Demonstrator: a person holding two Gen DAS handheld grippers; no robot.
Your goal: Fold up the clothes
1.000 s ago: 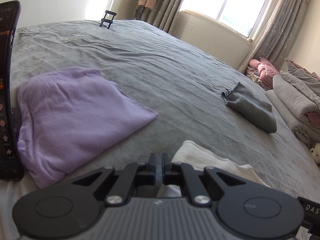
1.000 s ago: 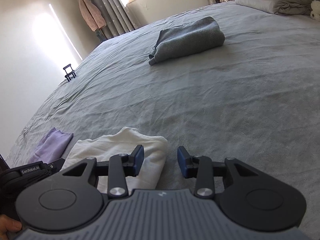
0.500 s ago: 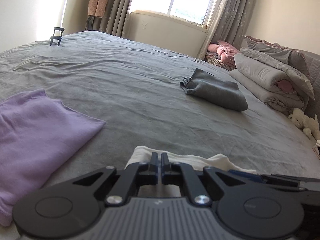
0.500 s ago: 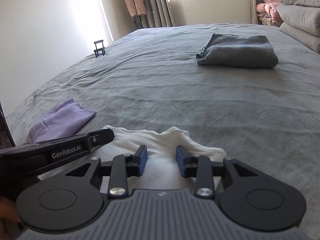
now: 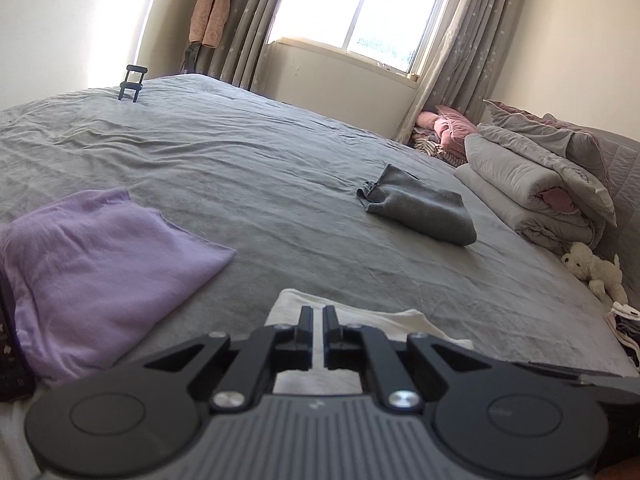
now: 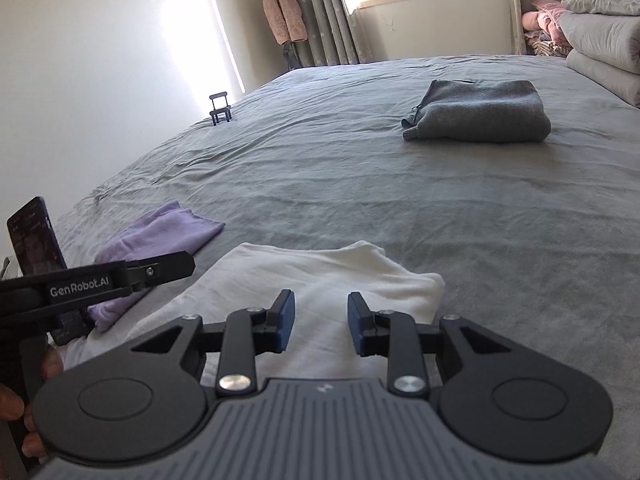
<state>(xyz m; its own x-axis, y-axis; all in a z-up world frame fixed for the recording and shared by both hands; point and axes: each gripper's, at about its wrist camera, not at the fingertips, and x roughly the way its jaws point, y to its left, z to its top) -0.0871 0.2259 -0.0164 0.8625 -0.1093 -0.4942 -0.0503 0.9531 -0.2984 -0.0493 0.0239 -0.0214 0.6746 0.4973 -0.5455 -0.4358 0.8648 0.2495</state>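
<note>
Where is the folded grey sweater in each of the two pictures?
Left wrist view: the folded grey knitted sweater lies right of centre on the grey bedsheet, in front of the rolled grey quilts.
Right wrist view: it lies upper right.
Shared landmark: the small black chair-shaped stand at the bed's far left edge.

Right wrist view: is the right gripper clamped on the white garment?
No, the right gripper has its blue-padded fingers spread apart, nothing between them, above the white folded garment.
</note>
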